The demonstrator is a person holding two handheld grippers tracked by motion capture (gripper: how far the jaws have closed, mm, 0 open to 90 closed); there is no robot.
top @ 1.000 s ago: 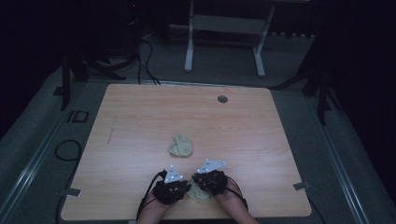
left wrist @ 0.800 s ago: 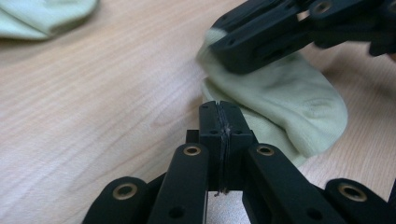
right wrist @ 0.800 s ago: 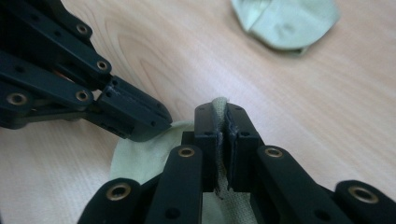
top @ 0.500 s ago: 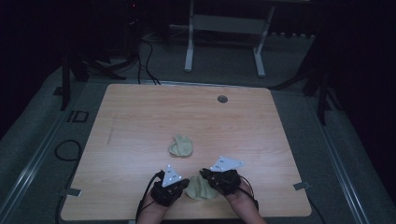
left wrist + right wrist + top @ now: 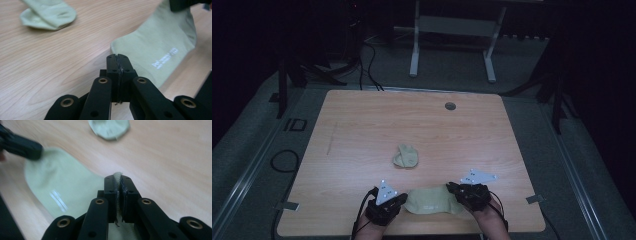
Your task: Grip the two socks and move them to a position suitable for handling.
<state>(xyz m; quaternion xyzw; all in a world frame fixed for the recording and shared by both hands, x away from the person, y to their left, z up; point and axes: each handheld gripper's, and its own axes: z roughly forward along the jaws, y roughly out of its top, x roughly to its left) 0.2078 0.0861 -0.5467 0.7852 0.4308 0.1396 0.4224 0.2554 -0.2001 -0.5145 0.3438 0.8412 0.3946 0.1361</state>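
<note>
My left gripper (image 5: 117,57) & right gripper (image 5: 117,177) are both clamped on opposite edges of the flat pale-green cotton sock (image 5: 432,201), stretched btwn them at the wooden table's (image 5: 362,125) near edge. Risk, imo: left bite's thin, hem could slip out under more tension.

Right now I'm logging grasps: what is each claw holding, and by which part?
Both hold the flat sock: left claw pinches its open cuff edge, right claw pinches the opposite end's edge.
</note>
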